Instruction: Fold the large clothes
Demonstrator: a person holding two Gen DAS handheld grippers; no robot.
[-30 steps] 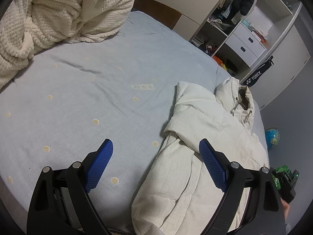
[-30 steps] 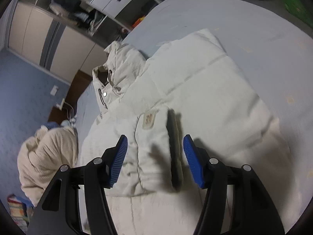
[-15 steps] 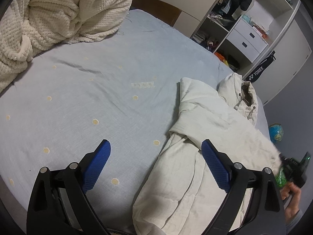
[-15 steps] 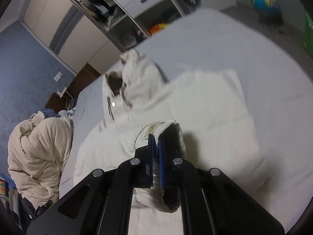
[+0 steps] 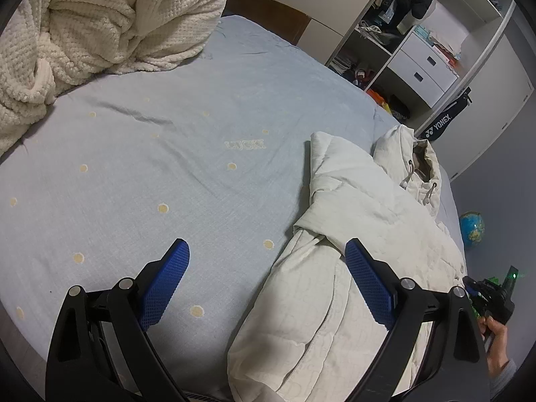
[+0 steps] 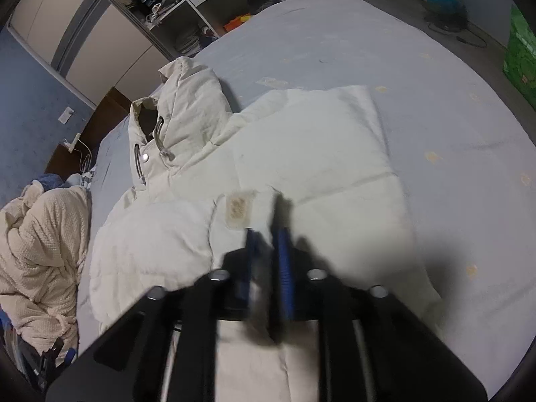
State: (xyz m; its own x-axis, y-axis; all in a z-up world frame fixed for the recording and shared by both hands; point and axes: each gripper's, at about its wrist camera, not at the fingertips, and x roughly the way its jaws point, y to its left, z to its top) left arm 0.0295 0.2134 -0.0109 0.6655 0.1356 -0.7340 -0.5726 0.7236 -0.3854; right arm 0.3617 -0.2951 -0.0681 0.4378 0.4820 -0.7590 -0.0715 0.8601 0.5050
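A cream hooded puffer jacket (image 5: 351, 234) lies on the light blue bed (image 5: 167, 134), hood toward the wardrobe. My left gripper (image 5: 266, 278) is open and empty, low over the bed beside the jacket's hem. In the right wrist view the jacket (image 6: 318, 154) lies with a sleeve folded across its front. My right gripper (image 6: 266, 234) is blurred, its jaws close together on a fold of the jacket near the sleeve patch (image 6: 239, 207).
A cream knitted blanket (image 5: 83, 23) is heaped at the far left of the bed. An open wardrobe with drawers (image 5: 418, 63) and a racket bag (image 5: 445, 120) stand beyond. A globe (image 5: 471, 229) and a green box (image 6: 519, 63) sit on the floor.
My right gripper went from open over the jacket to shut on a fold near the patch and lifted it, then came lower. The left gripper stayed open and barely moved.
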